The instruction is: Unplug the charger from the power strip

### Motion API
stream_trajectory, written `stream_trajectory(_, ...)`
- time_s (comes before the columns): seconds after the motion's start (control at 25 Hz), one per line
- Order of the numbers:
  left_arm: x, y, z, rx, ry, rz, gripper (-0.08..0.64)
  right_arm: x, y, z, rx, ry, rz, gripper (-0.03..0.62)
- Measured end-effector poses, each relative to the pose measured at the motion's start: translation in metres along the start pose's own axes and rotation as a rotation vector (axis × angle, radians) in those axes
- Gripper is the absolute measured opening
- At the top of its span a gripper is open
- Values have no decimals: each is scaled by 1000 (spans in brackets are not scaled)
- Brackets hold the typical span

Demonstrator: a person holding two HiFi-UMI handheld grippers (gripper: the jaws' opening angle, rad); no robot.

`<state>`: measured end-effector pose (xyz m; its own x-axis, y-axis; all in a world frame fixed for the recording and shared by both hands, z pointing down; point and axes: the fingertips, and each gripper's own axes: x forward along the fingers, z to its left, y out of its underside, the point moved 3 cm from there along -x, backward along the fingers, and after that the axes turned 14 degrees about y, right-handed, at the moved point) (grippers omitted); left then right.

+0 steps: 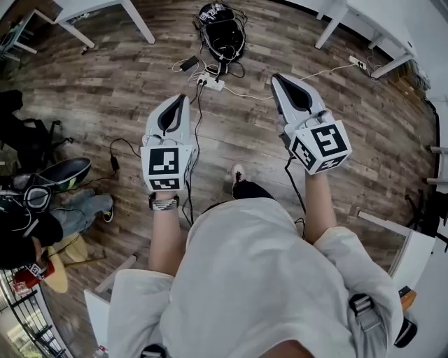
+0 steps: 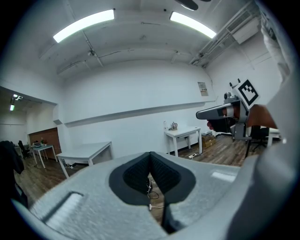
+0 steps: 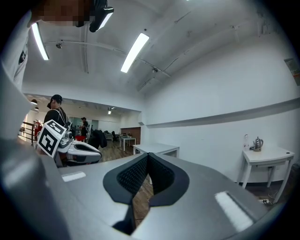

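The white power strip (image 1: 211, 82) lies on the wood floor ahead of me, with plugs in it and cables running off it. A black charger brick (image 1: 188, 63) rests just to its left. My left gripper (image 1: 183, 98) is held in the air short of the strip, jaws shut and empty. In the left gripper view its pads (image 2: 161, 173) meet at the tip (image 2: 150, 154), and cables (image 2: 150, 187) show on the floor below them. Off to the right my right gripper (image 1: 274, 77) is also in the air, shut and holding nothing (image 3: 147, 154).
A black backpack (image 1: 222, 31) lies just beyond the strip. White tables (image 1: 105, 8) (image 1: 378, 28) stand at the far left and far right. A second strip (image 1: 358, 63) lies by the right table. A seated person (image 1: 28, 217) is at the left, and a black cable (image 1: 114, 162) lies on the floor.
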<state>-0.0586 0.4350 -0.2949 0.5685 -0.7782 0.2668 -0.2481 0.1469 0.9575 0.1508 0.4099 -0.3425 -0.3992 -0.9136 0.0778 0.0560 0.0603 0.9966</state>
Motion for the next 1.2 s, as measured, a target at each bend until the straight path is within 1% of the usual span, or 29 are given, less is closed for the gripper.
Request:
stream_trajectory(0.24,46,-4,24,-7,-22,11,3,50,5,-27,4,-27,8,2)
stream_trajectory(0.6,93,7,45,-32,-16,49,3,95,23,-52,14,-25,67,2)
stream_trajectory(0.8,113,16,66,-47,-10,70,3,124,34,-54,20,-33,95,1)
stream_trajectory(1.2,162,33,127,-72,18,90,4,199,42,-61,12,-18,113,2)
